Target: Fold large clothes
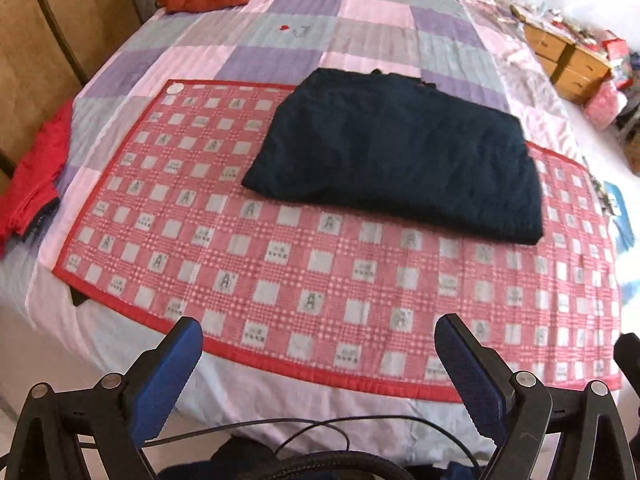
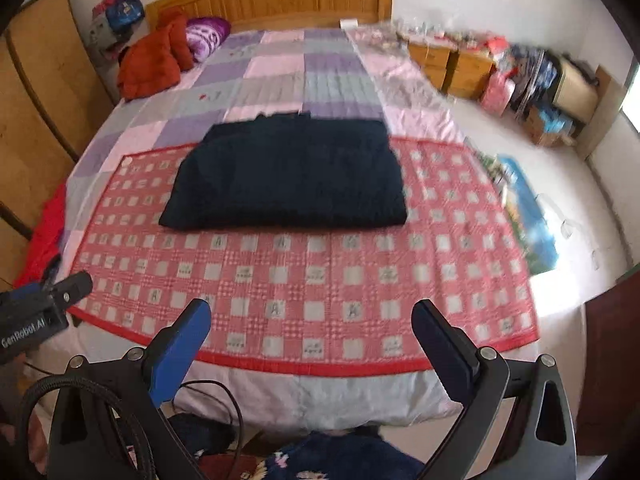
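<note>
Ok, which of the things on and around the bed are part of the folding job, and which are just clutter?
Job:
dark navy garment, folded
red checked mat beneath it
left gripper, right gripper, both open, empty

Clutter:
orange-red garment
purple blanket
red clothing at bed's edge
bedside drawers

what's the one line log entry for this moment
garment: dark navy garment folded on checked mat | left gripper: open, empty | right gripper: open, empty | both clear of garment

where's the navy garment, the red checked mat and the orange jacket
navy garment (image 2: 286,176), right wrist view, middle of its top face
red checked mat (image 2: 304,280), right wrist view, bare part
orange jacket (image 2: 150,62), right wrist view, its middle
</note>
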The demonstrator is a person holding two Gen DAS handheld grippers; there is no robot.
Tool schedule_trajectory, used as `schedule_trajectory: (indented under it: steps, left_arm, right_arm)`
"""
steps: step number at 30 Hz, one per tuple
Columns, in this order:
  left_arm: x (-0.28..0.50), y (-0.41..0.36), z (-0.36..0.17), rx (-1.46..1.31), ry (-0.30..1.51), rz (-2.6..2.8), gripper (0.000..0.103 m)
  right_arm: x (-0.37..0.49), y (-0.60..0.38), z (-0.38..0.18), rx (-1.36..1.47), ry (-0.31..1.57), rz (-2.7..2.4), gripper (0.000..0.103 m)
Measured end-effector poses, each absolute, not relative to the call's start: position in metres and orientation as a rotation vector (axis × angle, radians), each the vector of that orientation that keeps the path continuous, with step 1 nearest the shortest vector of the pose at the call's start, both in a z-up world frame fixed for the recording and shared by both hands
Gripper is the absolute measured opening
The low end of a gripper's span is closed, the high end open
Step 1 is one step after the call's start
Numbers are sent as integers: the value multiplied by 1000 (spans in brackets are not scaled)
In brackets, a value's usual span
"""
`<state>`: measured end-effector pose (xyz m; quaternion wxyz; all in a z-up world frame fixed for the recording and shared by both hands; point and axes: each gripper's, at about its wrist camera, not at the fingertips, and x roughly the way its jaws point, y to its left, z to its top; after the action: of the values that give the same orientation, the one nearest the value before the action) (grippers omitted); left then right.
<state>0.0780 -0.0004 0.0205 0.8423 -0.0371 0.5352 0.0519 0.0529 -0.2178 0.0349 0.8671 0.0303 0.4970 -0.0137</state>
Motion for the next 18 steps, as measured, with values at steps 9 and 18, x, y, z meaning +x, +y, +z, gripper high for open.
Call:
schedule_trajectory:
  steps: [9, 18]
  left_arm:
    - [60, -22, 49, -19, 1078, 76, 97]
    - [51, -35, 50, 8, 1087, 56, 97]
  right_arm:
    - [31, -234, 57, 134, 1017, -51, 103]
    - [16, -236, 59, 132, 1018, -61, 103]
